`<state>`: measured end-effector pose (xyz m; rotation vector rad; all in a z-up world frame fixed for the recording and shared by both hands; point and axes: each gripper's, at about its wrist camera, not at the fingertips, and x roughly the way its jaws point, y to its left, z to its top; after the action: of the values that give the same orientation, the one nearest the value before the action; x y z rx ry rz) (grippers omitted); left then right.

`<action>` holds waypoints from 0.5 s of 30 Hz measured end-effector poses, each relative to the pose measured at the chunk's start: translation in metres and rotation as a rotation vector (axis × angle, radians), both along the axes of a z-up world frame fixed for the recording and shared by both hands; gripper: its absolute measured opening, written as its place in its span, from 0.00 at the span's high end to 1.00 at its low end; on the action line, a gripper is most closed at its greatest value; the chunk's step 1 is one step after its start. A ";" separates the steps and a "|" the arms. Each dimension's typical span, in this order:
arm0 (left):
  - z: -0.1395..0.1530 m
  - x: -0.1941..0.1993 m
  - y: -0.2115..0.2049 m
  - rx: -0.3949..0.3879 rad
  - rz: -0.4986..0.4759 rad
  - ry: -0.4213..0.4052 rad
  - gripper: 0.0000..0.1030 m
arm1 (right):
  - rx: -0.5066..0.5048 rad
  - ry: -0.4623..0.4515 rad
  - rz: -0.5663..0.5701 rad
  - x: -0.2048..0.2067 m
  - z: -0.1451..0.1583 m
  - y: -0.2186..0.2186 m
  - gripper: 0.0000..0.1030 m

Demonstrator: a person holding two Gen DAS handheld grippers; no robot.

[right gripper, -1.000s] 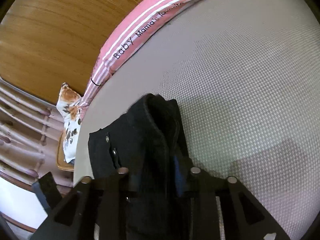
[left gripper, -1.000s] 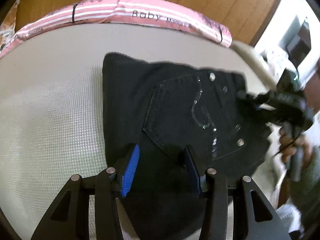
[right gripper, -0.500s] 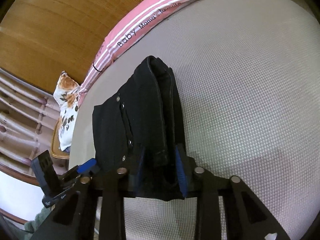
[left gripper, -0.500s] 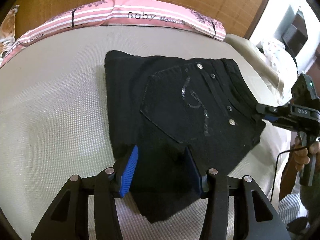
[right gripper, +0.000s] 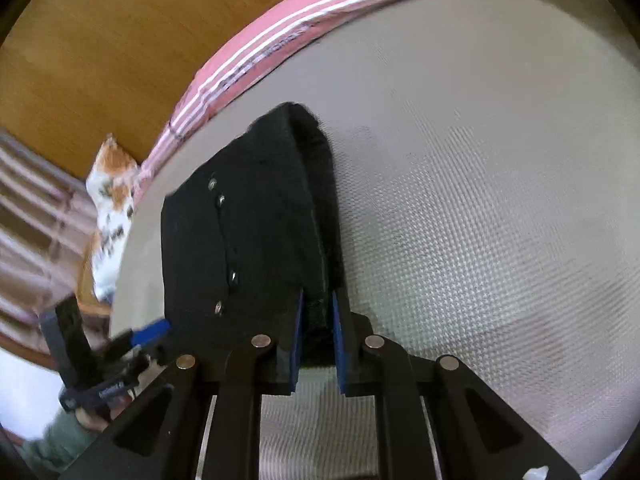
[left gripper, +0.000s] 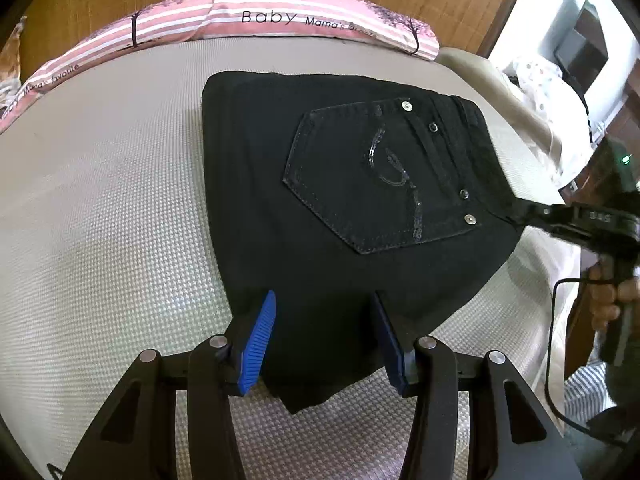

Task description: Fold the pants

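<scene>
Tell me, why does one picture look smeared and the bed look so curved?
Right wrist view: motion blur smears the pink pillow and the wooden wall; the black pants are soft too. Left wrist view: sharp, pocket stitching crisp on the pants. Both views: the fisheye lens bows the mattress, with dark corners.

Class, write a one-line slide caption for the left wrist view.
Open left claw straddles the near edge of folded black pants on a woven mat.
</scene>
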<state>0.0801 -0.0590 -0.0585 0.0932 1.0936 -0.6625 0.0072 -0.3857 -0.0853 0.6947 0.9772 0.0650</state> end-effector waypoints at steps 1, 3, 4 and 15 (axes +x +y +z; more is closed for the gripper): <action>0.000 0.001 0.001 0.000 0.001 0.002 0.51 | 0.010 0.005 -0.003 0.002 0.000 0.000 0.89; 0.000 0.002 0.001 -0.002 0.003 0.003 0.51 | -0.015 0.014 0.013 0.003 0.003 0.002 0.88; 0.000 0.002 0.000 0.001 0.003 0.001 0.51 | -0.024 0.019 0.022 0.004 0.004 0.002 0.84; 0.036 0.016 0.007 -0.076 0.051 -0.093 0.49 | -0.218 -0.056 0.007 0.019 0.060 0.006 0.69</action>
<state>0.0963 -0.0522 -0.0229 0.0304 0.9770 -0.6465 0.0261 -0.3794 -0.0254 0.4865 0.9174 -0.0161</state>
